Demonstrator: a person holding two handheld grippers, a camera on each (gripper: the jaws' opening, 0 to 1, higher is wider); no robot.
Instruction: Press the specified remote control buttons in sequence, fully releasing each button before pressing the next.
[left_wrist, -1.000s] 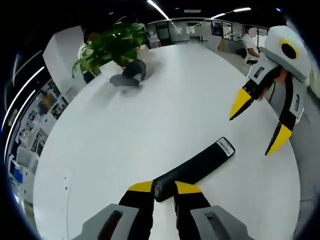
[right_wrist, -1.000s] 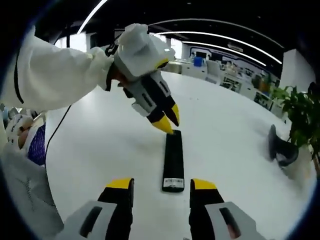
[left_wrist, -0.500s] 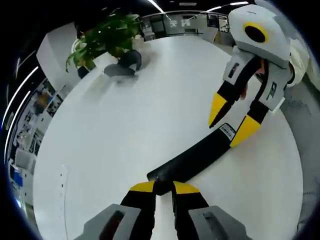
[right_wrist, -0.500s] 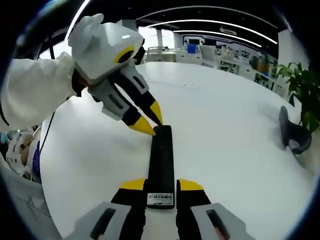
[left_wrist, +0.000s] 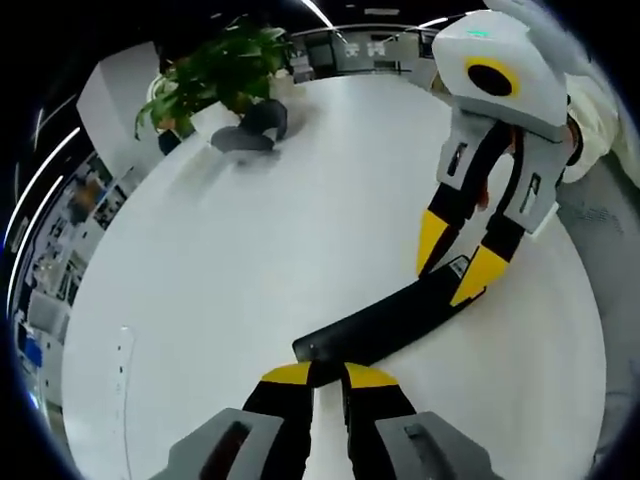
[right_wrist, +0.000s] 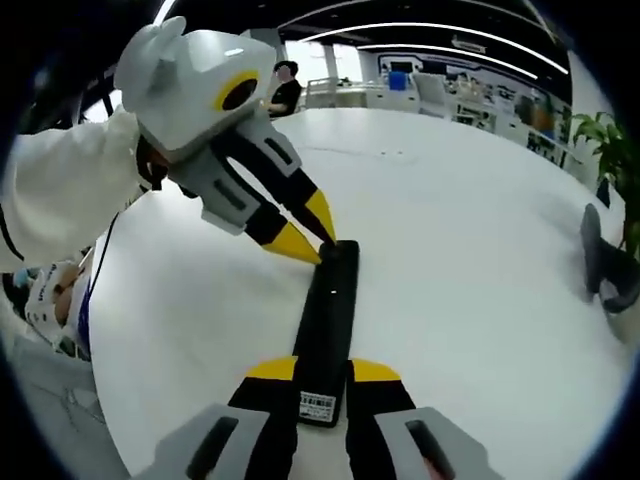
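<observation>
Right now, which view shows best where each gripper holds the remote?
The right gripper view: the remote runs straight away, label end between the right gripper, left gripper at its far end. The left gripper view shows it curved by the lens.

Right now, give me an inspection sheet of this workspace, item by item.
Surface: round white table, bare around the job.
Job's things: black remote control lying flat, label sticker at one end.
Clutter: potted plant and a dark grey object at the far edge.
Grippers: left gripper closed on one end of the remote control; right gripper closed on the labelled end.
Cables: thin dark cable hanging from the white sleeve.
Surroundings: open office, ceiling strip lights, desks, a person standing far off.
</observation>
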